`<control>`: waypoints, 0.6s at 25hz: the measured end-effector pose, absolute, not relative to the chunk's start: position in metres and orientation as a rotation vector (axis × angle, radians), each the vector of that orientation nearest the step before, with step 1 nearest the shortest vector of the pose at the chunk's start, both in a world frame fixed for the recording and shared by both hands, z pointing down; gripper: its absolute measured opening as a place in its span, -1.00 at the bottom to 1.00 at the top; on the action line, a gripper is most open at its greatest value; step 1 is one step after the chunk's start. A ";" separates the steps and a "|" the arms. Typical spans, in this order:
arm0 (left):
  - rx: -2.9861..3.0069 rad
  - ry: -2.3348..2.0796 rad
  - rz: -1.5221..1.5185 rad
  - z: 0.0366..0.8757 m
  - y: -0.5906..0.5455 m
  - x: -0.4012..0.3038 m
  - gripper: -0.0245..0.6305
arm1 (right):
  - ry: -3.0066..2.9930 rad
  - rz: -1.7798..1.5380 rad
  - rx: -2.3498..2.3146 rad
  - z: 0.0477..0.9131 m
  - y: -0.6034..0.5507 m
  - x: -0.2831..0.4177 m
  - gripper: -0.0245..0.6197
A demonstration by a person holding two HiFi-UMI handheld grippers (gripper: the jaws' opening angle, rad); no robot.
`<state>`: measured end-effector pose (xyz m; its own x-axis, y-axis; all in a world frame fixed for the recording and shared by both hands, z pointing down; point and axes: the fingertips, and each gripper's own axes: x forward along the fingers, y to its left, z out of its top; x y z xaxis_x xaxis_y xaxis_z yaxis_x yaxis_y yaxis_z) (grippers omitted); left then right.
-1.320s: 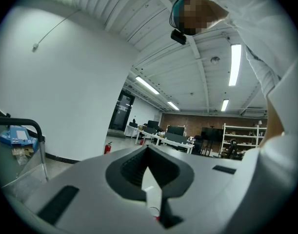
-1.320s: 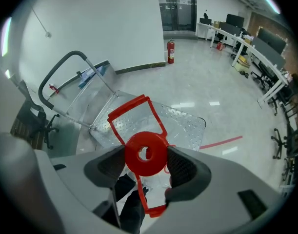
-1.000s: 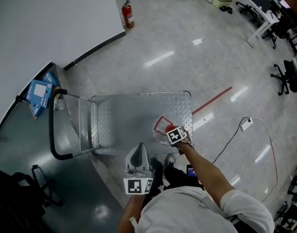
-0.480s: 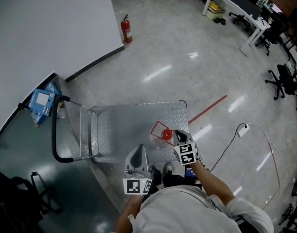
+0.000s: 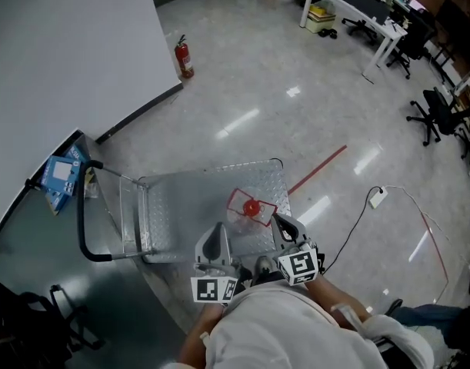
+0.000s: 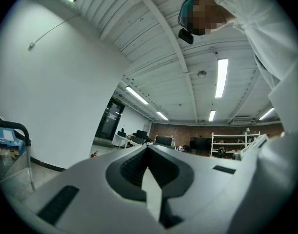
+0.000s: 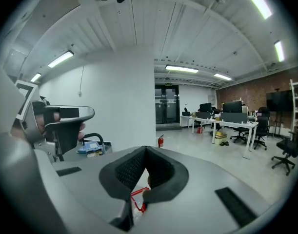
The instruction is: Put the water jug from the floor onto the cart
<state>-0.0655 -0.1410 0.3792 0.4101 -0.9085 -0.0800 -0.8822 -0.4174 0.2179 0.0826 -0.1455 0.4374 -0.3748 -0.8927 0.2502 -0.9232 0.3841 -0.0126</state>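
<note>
The clear water jug (image 5: pixel 250 208), with its red cap and red handle, stands on the right part of the metal cart deck (image 5: pixel 181 198). My right gripper (image 5: pixel 278 221) hangs shut and empty just right of the jug, apart from it. In the right gripper view its jaws (image 7: pixel 145 151) meet, and a bit of the red handle (image 7: pixel 138 199) shows below them. My left gripper (image 5: pixel 218 231) is shut with nothing in it at the cart's near edge. Its closed jaws (image 6: pixel 149 149) point level into the room.
The cart's black push handle (image 5: pixel 82 217) is at the left, near a blue box (image 5: pixel 62 173) by the white wall. A fire extinguisher (image 5: pixel 185 55) stands further off. A red tape line (image 5: pixel 317 169), a cable with a power strip (image 5: pixel 375 197) and office chairs (image 5: pixel 429 112) lie to the right.
My right gripper has let go of the jug, shut, and lifted up and back toward me. The jug stays on the cart. The left gripper rose a little.
</note>
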 end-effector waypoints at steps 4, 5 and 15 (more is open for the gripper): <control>2.528 -1.598 -0.273 0.380 -0.132 -0.060 -0.92 | -2.445 0.231 1.632 0.438 -0.139 0.086 -0.89; 2.529 -1.599 -0.273 0.380 -0.131 -0.060 -0.92 | -2.449 0.227 1.634 0.436 -0.139 0.087 -0.89; 2.527 -1.617 -0.275 0.379 -0.126 -0.065 -0.92 | -2.476 0.205 1.616 0.433 -0.137 0.078 -0.89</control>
<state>-0.0650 -0.1258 0.3789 0.4100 -0.9083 -0.0833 -0.8849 -0.4182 0.2052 0.0783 -0.1370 0.4332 -0.3943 -0.8917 0.2221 -0.9161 0.4005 -0.0185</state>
